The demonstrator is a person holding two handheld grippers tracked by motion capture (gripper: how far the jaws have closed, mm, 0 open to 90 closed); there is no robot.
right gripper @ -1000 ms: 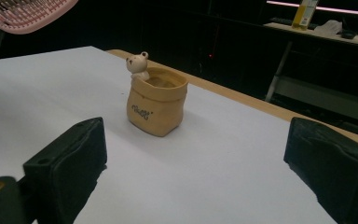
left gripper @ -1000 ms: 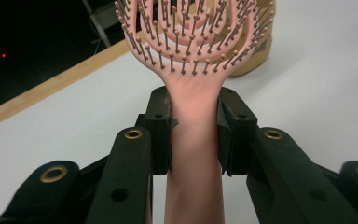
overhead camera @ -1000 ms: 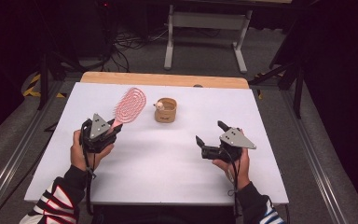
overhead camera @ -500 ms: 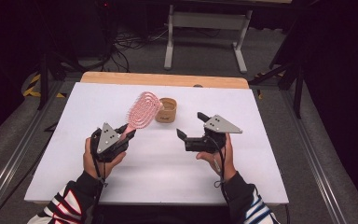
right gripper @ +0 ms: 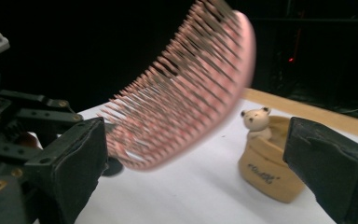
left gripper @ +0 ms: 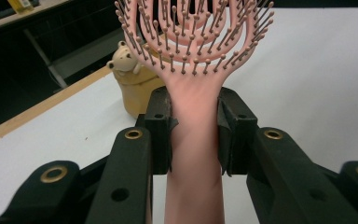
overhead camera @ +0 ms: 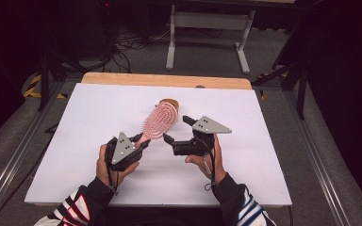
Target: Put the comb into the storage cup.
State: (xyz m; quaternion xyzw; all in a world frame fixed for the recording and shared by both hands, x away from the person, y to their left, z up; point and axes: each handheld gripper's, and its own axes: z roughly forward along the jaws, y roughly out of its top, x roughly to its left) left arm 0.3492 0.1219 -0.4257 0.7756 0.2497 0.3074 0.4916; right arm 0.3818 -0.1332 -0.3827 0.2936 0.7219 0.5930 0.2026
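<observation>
Both our tongs have swung inward, meeting mid-desk. Left tongs point(overhead camera: 139, 143) clamp the pink brush point(overhead camera: 159, 121) by its handle, head slanting toward the right tongs point(overhead camera: 176, 130), spread apart just beside it.

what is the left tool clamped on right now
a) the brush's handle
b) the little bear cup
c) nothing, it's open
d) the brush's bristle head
a: in the left gripper view the left tool has both jaws pressed against the pink brush at its handle, below the bristle head; the bear cup stands apart on the table behind.
</observation>
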